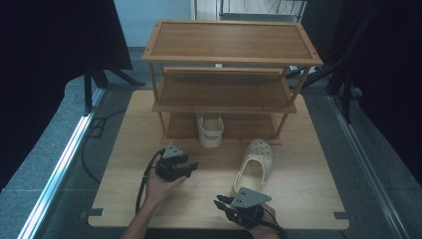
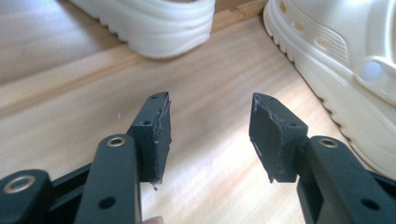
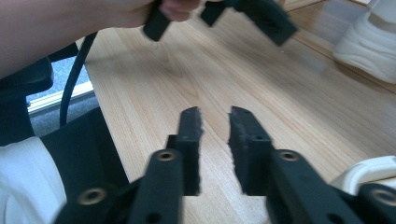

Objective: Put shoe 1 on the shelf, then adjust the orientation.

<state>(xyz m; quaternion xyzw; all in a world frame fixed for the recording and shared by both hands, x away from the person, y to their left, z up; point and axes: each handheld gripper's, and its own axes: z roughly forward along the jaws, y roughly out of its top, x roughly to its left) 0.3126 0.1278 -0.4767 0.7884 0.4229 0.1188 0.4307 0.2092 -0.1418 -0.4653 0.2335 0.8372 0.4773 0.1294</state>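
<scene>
Lengthwise, clog (image 1: 255, 165) toe towards shelf (image 1: 230, 79) (slightly tilted)

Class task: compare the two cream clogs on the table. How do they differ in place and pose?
The first clog sits on the wooden rack's bottom shelf, heel toward the person; the second clog lies on the table in front of the rack. The first points straight in; the second lies slanted, toe toward the rack. Both are cream, upright on their soles.

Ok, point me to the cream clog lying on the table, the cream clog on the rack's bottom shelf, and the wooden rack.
cream clog on the table (image 1: 255, 167), high view, its opening.
cream clog on the bottom shelf (image 1: 210, 130), high view, heel strap.
wooden three-shelf rack (image 1: 231, 41), high view, top shelf.
</scene>
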